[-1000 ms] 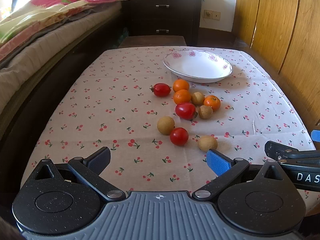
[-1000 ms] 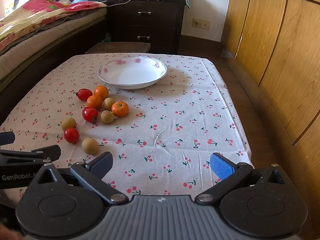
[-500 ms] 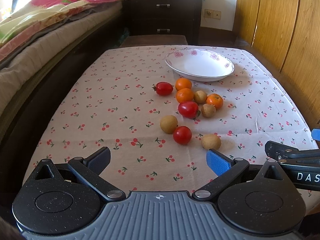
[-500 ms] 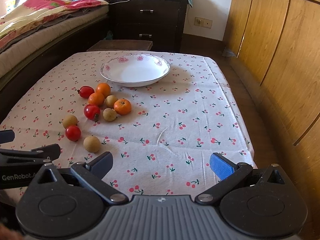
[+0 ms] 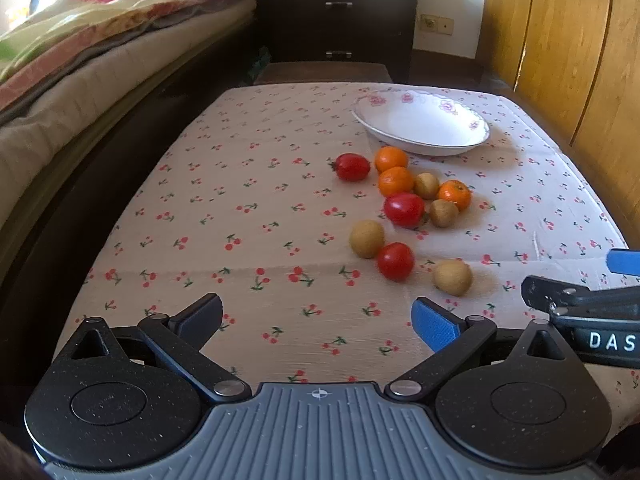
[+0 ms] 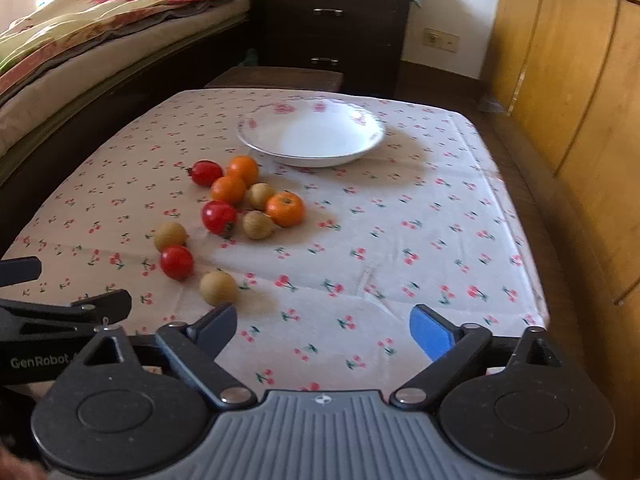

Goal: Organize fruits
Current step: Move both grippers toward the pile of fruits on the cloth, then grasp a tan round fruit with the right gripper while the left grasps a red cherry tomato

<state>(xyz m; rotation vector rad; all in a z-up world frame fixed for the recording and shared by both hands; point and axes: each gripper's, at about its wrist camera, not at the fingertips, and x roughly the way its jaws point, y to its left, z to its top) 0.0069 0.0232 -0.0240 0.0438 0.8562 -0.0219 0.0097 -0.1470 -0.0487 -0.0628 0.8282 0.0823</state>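
Since a second ago we are bringing our right gripper (image 6: 322, 326) nearer the fruits (image 6: 236, 216), its empty jaws closing a little though still wide apart. Our left gripper (image 5: 316, 320) is hovering wide open, holding nothing. We are seeing the tomatoes, oranges and brown fruits lying clustered on the cherry-print tablecloth (image 6: 400, 240), ahead of both grippers, just short of the white bowl (image 6: 312, 134).

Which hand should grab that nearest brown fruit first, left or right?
Probably the right gripper: the brown fruit lies just beyond its left finger, and its empty jaws are closing. The left gripper is open too, with the fruit off past its right finger.
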